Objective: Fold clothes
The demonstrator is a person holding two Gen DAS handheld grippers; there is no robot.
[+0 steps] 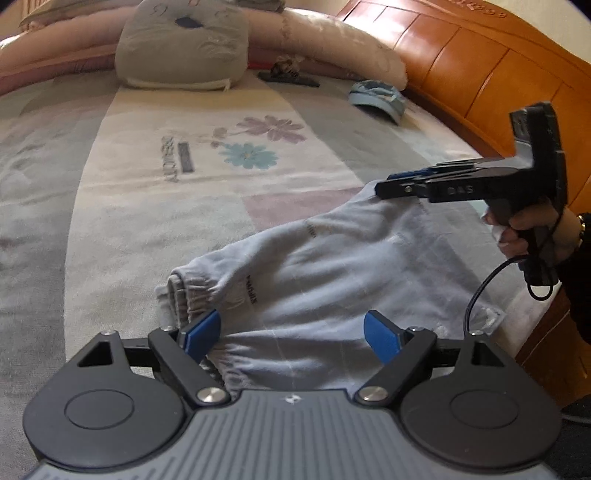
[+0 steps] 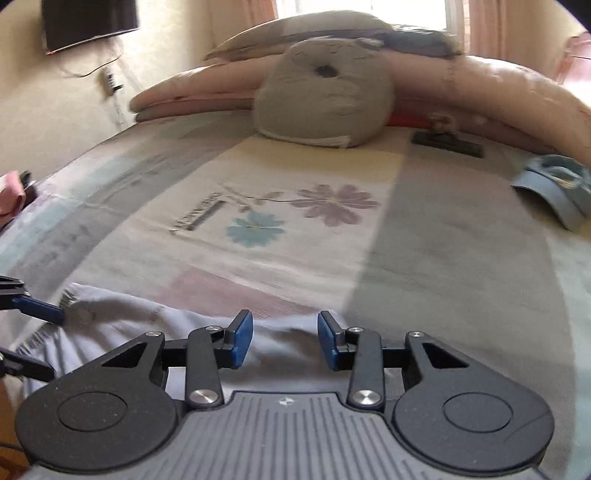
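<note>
Trousers [image 1: 332, 258]: pale blue-grey, they lie on the bed [image 1: 110, 206] at its near edge, partly folded, with the elastic cuffs [image 1: 184, 291] at the left side.
Left tongs [image 1: 291, 334]: spread wide, holding nothing; the blue pads [image 1: 201, 330] stand on both sides of the near cuff and the trouser leg, just above the cloth.
Right tongs [image 2: 285, 338]: half spread, holding nothing, low over the far edge of the trousers [image 2: 147, 328]; if the pads touch the cloth, I cannot tell.
Hand [image 1: 532, 236]: it grips the handle of the right tongs [image 1: 391, 184], at the right side of the left view; a black cable [image 1: 476, 295] hangs from it.
Bed cover: grey, cream and pink fields with a purple flower [image 1: 271, 127] and a teal flower [image 1: 245, 155].
Far end of bed: a grey cushion [image 1: 181, 44], pink bedding [image 2: 498, 92] behind it, a blue cap [image 1: 378, 98] and a dark flat thing [image 1: 288, 77] that I cannot name.
Headboard [image 1: 480, 66]: orange wood, along the right side.
Wall: a dark screen [image 2: 88, 22] hangs at upper left in the right view.
</note>
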